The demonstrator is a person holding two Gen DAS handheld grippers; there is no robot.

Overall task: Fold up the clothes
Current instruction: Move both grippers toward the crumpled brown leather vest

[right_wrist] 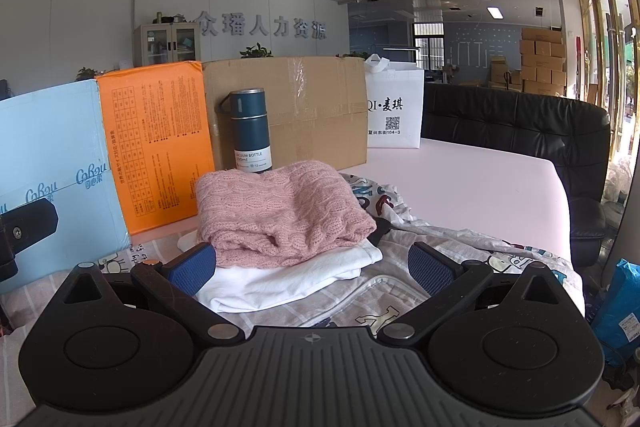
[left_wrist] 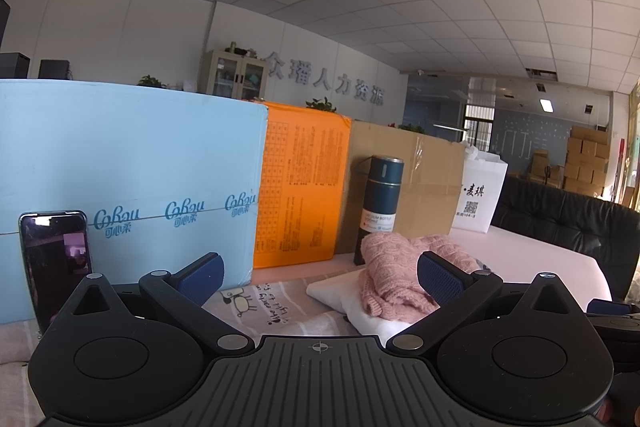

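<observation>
A folded pink knit sweater (right_wrist: 280, 215) lies on top of a folded white garment (right_wrist: 296, 279) on the table. Under and beside them spreads a light garment with cartoon letters and grey checks (right_wrist: 452, 243). My right gripper (right_wrist: 312, 267) stands open just in front of this stack, nothing between its blue pads. In the left wrist view the same pink sweater (left_wrist: 396, 267) and white garment (left_wrist: 360, 303) sit ahead and to the right. My left gripper (left_wrist: 320, 275) is open and empty, over striped printed cloth (left_wrist: 256, 303).
A dark blue vacuum bottle (right_wrist: 250, 131) stands behind the stack. A light blue box (left_wrist: 128, 179), an orange box (right_wrist: 156, 139), a brown carton (right_wrist: 288, 107) and a white bag (right_wrist: 394, 107) line the back. A phone (left_wrist: 54, 263) leans at left. A black chair (right_wrist: 520, 131) borders the right.
</observation>
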